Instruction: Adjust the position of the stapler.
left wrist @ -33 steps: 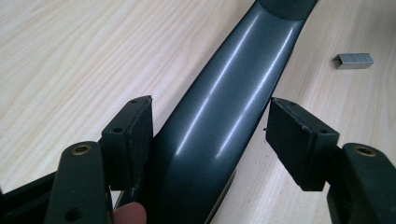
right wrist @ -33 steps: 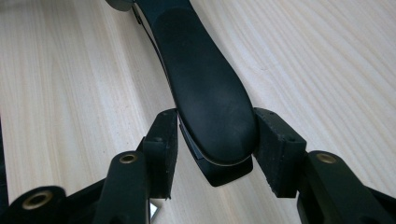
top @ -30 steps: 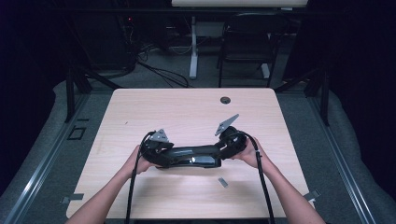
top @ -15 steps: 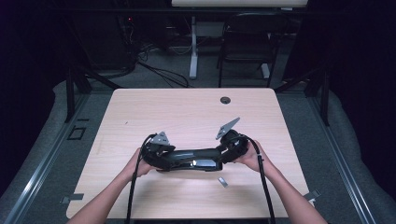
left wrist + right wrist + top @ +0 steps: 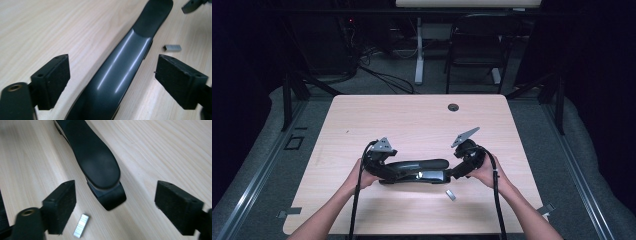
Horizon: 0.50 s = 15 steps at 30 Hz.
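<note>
Both grippers' jaws just opened off the stapler; staple strip unmoved.
High view: stapler flat, table centre-near, left gripper at its 9, right gripper at 3.
Left gripper view: jaws wide, stapler between, untouched.
Right gripper view: same; strip at 7.

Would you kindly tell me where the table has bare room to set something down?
The far half of the table, from the stapler to the round hole, is bare. The near middle is crowded: stapler, both grippers, and a staple strip.
</note>
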Each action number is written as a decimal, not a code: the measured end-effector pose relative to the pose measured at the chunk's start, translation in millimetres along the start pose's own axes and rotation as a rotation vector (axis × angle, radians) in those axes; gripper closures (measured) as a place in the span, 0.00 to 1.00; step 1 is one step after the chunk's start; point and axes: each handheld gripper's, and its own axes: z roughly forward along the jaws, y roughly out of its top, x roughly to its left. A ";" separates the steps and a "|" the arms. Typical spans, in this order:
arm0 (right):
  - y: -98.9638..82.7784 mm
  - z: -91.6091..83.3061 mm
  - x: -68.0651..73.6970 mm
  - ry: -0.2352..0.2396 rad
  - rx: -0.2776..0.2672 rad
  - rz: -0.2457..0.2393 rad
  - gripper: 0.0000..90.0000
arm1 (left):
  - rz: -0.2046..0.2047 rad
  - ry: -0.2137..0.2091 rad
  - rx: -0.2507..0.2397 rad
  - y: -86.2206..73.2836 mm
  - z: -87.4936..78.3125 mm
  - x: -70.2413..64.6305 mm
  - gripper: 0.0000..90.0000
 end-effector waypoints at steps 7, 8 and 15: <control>-17.6 -12.5 1.9 -0.025 -0.015 0.035 0.19 | -0.002 0.019 -0.089 10.6 -11.4 -15.8 0.07; -19.5 -13.5 2.2 -0.029 -0.017 0.038 0.20 | 0.004 0.021 -0.100 12.4 -12.0 -20.5 0.07; -28.2 -13.9 5.2 -0.057 -0.017 0.048 0.25 | 0.020 0.018 -0.111 16.8 -11.8 -38.0 0.07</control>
